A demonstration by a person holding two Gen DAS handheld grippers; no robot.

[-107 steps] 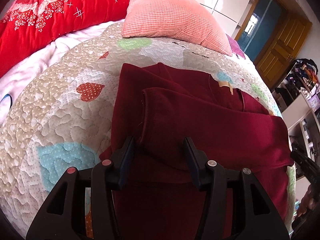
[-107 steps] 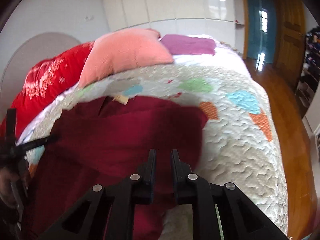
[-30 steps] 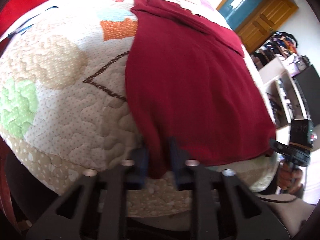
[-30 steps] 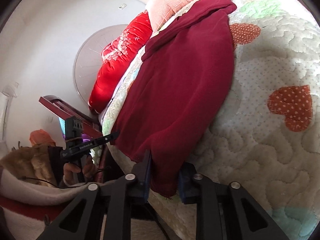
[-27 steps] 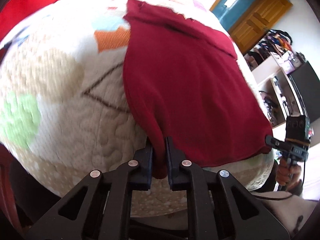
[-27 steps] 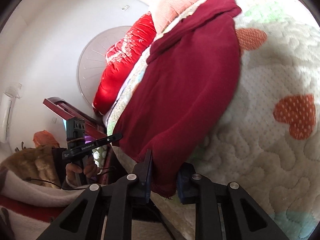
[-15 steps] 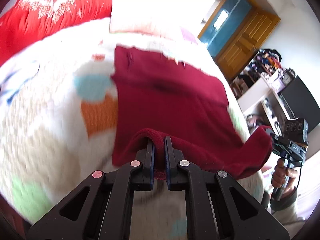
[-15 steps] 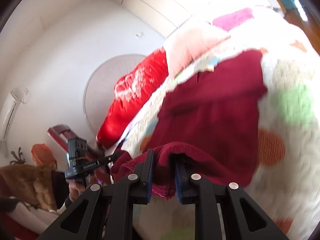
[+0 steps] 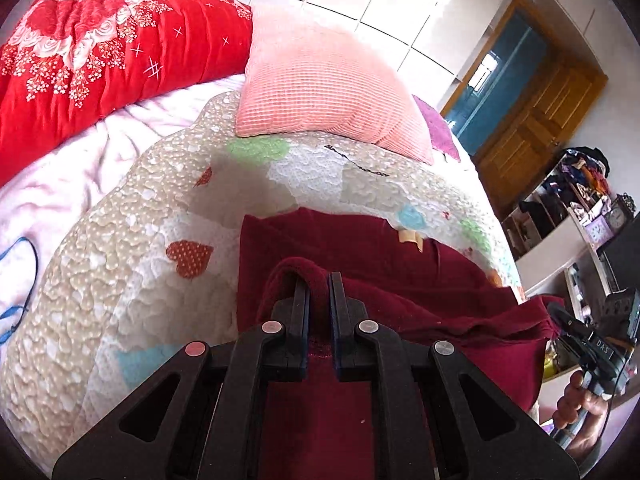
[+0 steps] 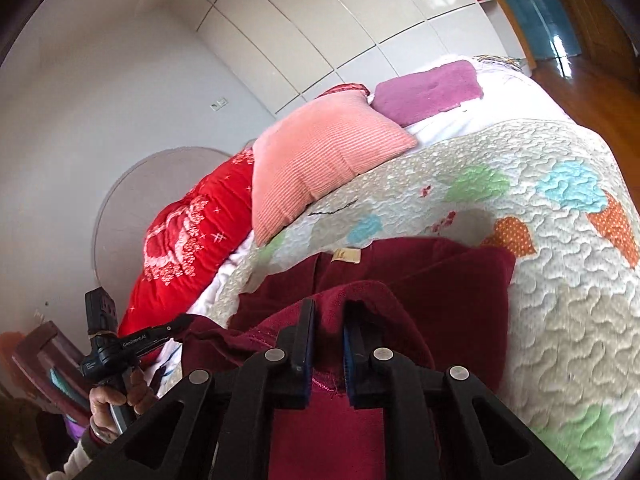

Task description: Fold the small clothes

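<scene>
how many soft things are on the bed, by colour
dark red garment: 1
bright red floral quilt: 1
pink cushion: 1
purple cushion: 1
patchwork bedspread: 1
total: 5

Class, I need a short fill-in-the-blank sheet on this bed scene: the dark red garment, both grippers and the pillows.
1. Both grippers pinch the hem of the dark red fleece garment, lifted above the ____ with coloured hearts.
2. The left gripper is ____ on the cloth.
3. Behind the ribbed pillow lies a flat ____ cushion.
4. The right gripper grips the ____ garment.

Missing words: quilt; shut; purple; same
</scene>
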